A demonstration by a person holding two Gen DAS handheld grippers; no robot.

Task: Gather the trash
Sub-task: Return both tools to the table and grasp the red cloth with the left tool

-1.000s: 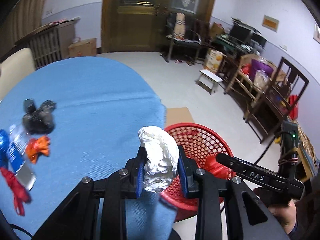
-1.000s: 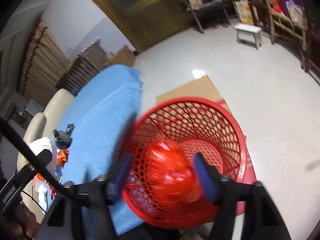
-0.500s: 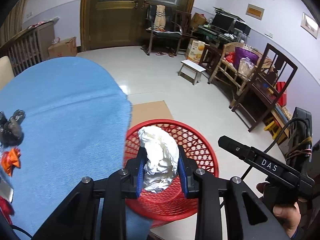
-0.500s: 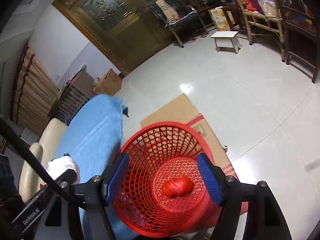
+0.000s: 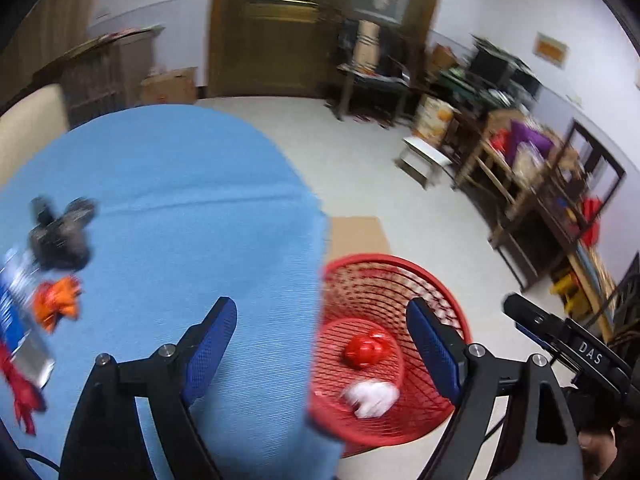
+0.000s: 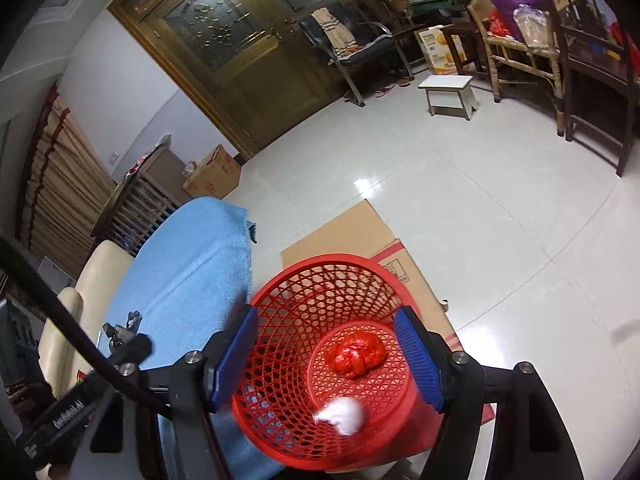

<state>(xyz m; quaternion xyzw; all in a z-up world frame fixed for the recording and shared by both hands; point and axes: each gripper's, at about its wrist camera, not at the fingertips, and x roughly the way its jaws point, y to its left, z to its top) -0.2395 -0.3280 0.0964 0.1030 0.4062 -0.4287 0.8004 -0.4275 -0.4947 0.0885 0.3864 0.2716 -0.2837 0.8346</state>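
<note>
Left wrist view blurred: left tongs [image 5: 320, 344] just spread, empty, above red basket [image 5: 436, 280]; white wad [image 5: 372, 394] smeared inside. Right tongs [image 6: 328, 354] spread, empty.

White stool [image 6: 450, 94] near wooden door [image 6: 224, 40]

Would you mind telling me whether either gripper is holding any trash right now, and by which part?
Nothing is held. The left gripper, its jaws just opened, and the right gripper are empty; the white wad lies in the red basket.
</note>
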